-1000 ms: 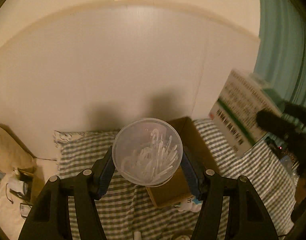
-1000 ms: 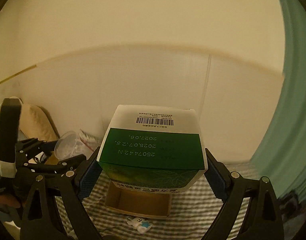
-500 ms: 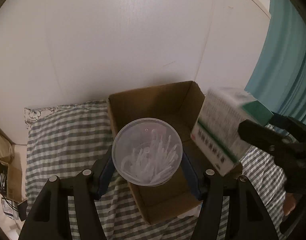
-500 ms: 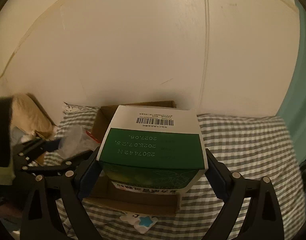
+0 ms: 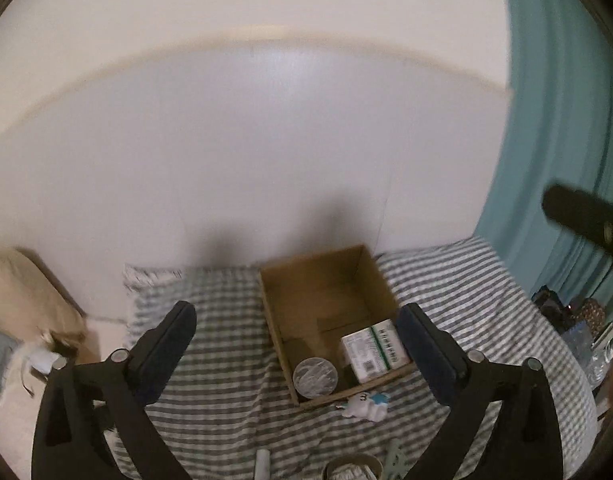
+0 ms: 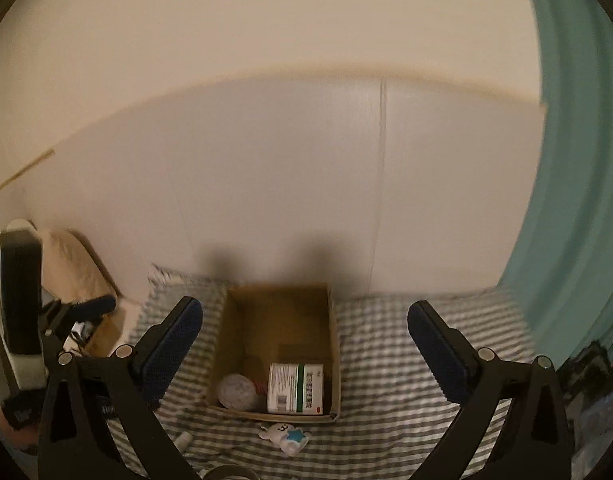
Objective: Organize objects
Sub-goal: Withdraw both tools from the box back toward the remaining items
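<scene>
Cardboard box (image 5: pixel 326 292) holds clear tub (image 5: pixel 315 375) beside green-white carton (image 5: pixel 373 350).

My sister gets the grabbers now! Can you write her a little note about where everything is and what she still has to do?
Left gripper: open, holding nothing, raised above the bed.
Right gripper: open, holding nothing too.
Done: the round clear container and the green-and-white box lie side by side in the cardboard box, at its near end.
Left: the small white-and-blue toy lies on the striped blanket just outside the box. A few small things sit at the picture's bottom edge, too cut off to name.
</scene>
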Tool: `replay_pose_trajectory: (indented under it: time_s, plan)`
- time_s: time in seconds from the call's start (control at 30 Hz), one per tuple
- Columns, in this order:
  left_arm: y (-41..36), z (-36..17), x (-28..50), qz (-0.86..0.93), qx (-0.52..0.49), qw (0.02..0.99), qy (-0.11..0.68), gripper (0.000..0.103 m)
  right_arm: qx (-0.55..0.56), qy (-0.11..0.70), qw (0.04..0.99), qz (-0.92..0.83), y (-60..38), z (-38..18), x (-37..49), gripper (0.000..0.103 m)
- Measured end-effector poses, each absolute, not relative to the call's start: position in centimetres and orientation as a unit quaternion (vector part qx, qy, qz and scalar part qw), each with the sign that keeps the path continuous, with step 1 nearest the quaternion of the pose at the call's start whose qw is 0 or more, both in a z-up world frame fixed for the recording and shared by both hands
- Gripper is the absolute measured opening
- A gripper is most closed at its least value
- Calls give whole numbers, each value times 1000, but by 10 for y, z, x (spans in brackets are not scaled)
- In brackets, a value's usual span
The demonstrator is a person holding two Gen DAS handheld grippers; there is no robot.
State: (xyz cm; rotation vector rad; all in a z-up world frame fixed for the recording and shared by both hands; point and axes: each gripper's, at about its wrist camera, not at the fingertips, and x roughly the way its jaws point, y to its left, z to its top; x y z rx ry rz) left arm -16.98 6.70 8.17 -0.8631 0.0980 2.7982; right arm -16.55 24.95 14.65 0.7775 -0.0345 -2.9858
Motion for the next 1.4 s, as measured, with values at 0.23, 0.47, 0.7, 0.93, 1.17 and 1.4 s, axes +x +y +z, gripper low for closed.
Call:
replay_pose_trajectory:
  time_s: [0.23, 0.47, 0.7, 0.93, 1.17, 1.4]
  plan:
    - [37, 115, -86, 966, -232, 111, 35, 103, 180, -13, 31, -983, 236, 224, -67, 103]
    - [16, 103, -42, 972, -220, 79, 30, 103, 190, 20, 27, -981, 214, 199, -5, 103]
    - [3, 38, -32, 964, -257, 44, 47, 103, 227, 5, 13, -974, 213, 118, 11, 103]
    - [16, 1, -42, 951, -296, 49, 71, 103, 265, 5, 10, -964, 209, 76, -3, 103]
    - [19, -30, -46, 942, -322, 46, 77, 103, 304, -2, 16, -953, 202, 33, -18, 103]
    - [17, -68, -65, 923, -374, 23, 83, 103, 371, 7, 12, -928, 191, -25, -36, 103]
